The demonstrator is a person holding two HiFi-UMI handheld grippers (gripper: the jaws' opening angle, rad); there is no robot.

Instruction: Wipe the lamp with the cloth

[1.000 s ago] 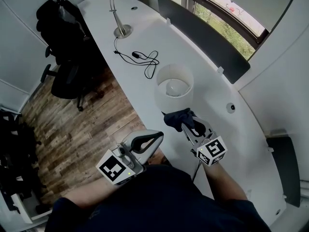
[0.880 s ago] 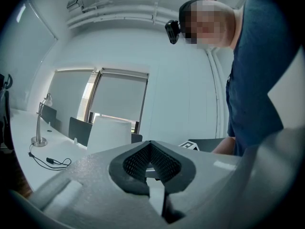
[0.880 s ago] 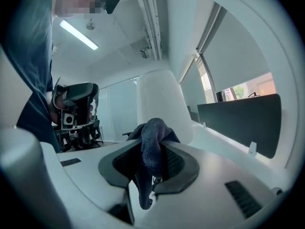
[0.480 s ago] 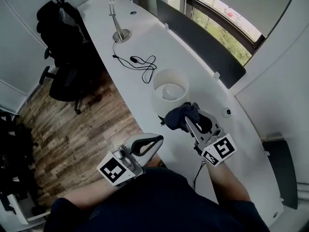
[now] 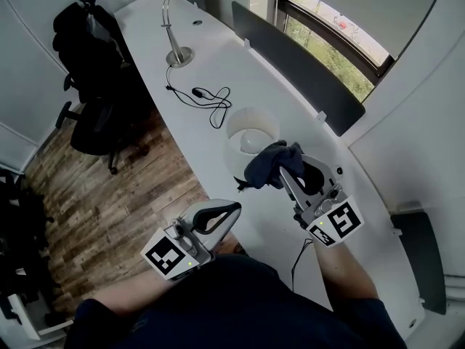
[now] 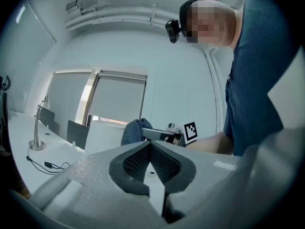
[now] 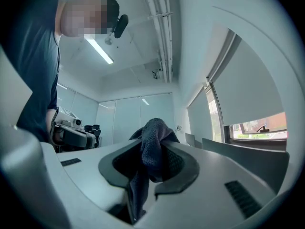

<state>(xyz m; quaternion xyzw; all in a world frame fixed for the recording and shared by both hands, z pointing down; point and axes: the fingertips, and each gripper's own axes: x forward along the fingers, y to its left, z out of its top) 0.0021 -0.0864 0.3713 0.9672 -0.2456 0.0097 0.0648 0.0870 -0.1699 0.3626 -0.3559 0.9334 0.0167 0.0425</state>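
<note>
While the right gripper (image 5: 289, 171) pinched the dark cloth (image 5: 266, 164) tight, the cloth was right by the near rim of the white lamp (image 5: 251, 126) on the desk (image 5: 283, 78). The left gripper (image 5: 232, 207) was closed on nothing.

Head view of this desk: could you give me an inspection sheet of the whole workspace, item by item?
Surface: long white curved desk, mostly bare.
Job's things: white drum-shaded lamp; dark blue cloth at its near rim, contact unclear.
Clutter: silver gooseneck desk lamp at the far end.
Grippers: left gripper fingers together, empty; right gripper fingers clamped on the cloth.
Cables: black cord looped on the desk.
Surroundings: black office chair, wooden floor, window.
</note>
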